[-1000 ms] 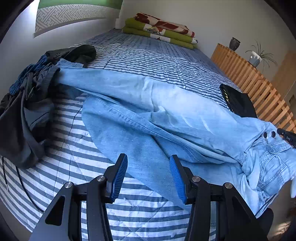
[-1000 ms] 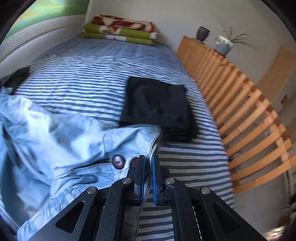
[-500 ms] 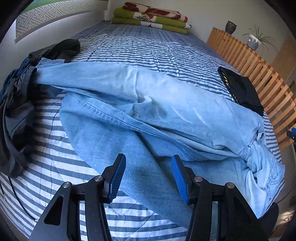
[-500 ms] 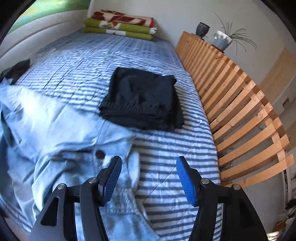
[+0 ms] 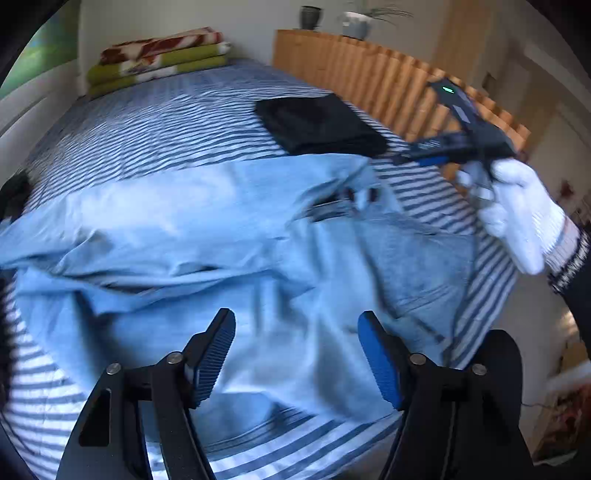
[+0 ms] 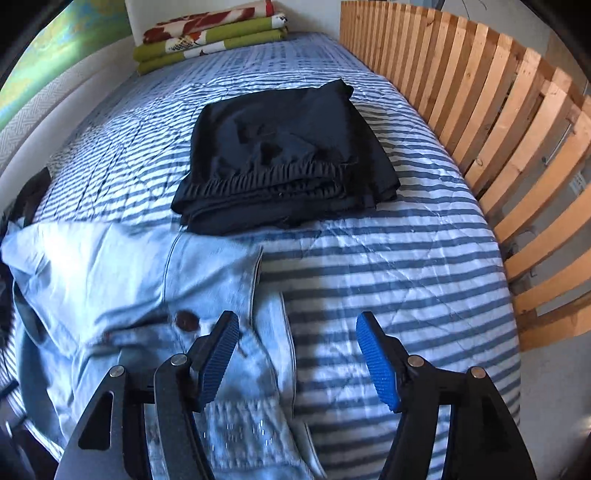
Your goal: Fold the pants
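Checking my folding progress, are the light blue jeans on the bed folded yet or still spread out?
Spread out. The jeans lie rumpled across the striped bedspread, unlike the folded black pants beside them.

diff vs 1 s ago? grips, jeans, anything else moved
The right gripper, clamped on the waistband of the jeans a second ago, has let go; its jaws are opening, pads clear of the denim. The left gripper swung from the leg end toward the waist, jaws opening, holding nothing. The jeans lie spread on the striped bed. The folded black pants and stacked blankets have not moved.
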Demonstrator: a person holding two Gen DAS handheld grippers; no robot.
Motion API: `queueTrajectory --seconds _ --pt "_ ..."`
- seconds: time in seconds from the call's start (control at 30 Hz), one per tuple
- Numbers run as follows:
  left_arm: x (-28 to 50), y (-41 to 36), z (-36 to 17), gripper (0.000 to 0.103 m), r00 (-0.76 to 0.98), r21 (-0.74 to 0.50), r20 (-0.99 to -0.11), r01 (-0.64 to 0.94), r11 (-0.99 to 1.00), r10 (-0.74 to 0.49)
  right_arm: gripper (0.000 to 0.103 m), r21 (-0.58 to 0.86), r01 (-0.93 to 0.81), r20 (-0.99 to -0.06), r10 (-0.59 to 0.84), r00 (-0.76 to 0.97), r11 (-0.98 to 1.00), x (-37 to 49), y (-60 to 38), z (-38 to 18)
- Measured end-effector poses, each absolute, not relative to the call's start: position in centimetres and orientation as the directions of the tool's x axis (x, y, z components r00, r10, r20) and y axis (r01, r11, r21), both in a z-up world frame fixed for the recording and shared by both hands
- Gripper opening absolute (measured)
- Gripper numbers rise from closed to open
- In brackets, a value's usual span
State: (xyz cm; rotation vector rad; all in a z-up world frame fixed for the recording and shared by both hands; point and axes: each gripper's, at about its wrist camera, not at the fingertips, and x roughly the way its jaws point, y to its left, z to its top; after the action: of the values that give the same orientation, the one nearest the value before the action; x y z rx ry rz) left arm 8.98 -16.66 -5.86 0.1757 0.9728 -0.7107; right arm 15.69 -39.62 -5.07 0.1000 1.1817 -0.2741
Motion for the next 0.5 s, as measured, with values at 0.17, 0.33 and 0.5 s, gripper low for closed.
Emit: queueTrajectory --seconds 0.17,0.33,0.5 --pt "7.5 -26.4 -6.4 0.078 0.266 -0.16 -0.81 0.758 0.633 -0.522 0.062 -0.031 0.229 -0.934 -0.11 0.341 0.973 16.5 -41.0 -5.0" --pt "8.7 -28.3 -6.5 0.078 0.255 -0.16 -0.806 0.775 0.612 -0.535 0.062 -0.026 0.189 -0.908 -0.103 0.407 0.982 11.3 -43.3 -2.1" --pt "6.6 -32.2 -8.4 0.078 0.22 -0.039 -0.851 0.878 0.476 -0.476 0.062 -0.024 0.185 -0.898 -0.102 0.428 0.982 7.8 -46.1 -0.2"
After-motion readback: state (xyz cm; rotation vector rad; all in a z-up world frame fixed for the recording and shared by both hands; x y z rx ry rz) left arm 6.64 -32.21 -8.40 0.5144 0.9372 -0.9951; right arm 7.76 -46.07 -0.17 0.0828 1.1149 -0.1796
